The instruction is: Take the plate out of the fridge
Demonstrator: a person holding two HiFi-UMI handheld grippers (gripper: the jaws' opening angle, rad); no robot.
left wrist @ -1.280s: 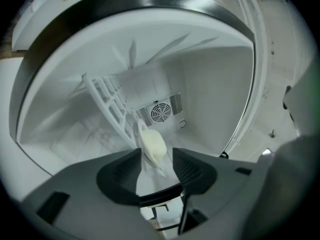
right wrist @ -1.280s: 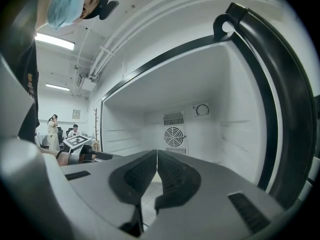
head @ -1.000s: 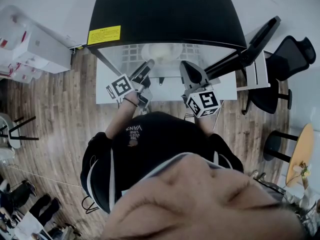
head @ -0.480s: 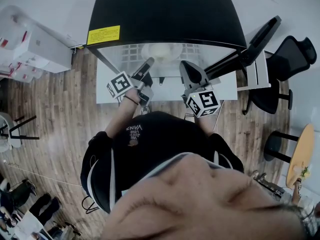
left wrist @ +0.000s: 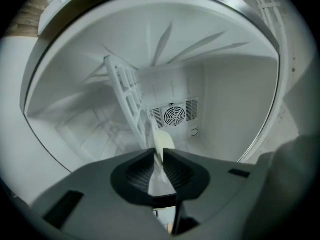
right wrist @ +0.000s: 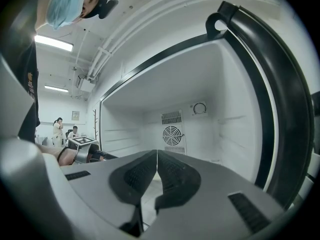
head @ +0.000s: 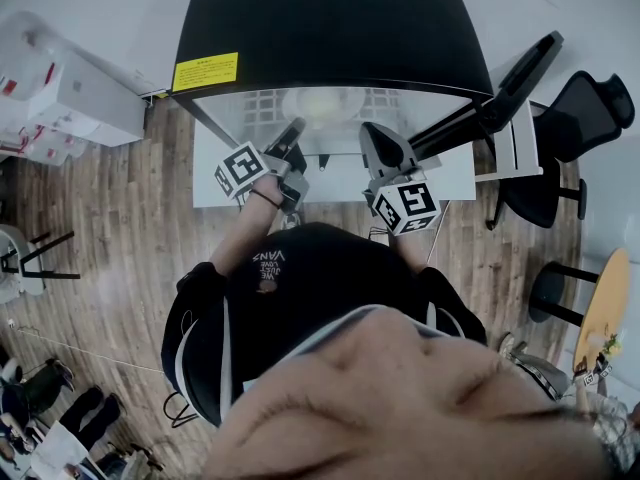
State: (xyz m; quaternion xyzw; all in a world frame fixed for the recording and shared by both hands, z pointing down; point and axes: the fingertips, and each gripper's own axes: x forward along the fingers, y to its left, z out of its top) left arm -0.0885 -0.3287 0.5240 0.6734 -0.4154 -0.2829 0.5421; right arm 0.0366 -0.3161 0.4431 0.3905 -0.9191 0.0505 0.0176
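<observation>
A pale round plate (head: 312, 101) lies on the white wire shelf (head: 255, 103) inside the open black fridge (head: 330, 18). My left gripper (head: 296, 128) reaches into the fridge at the plate's near rim. In the left gripper view the plate (left wrist: 162, 141) shows edge-on between the pads of the left gripper (left wrist: 159, 151), whose jaws are closing and press on the rim. My right gripper (head: 368, 130) hovers at the fridge opening to the right of the plate. It is shut with nothing in it, and the right gripper (right wrist: 157, 153) faces the bare interior.
The fridge door (head: 510, 78) stands open at the right, with a black office chair (head: 580, 118) behind it. White boxes (head: 60, 88) sit on the floor at the left. A fan vent (left wrist: 175, 115) is on the fridge's back wall. A stool (head: 550, 288) stands at the right.
My left gripper has edged a little deeper into the fridge, toward the plate. The right gripper has stayed where it was.
</observation>
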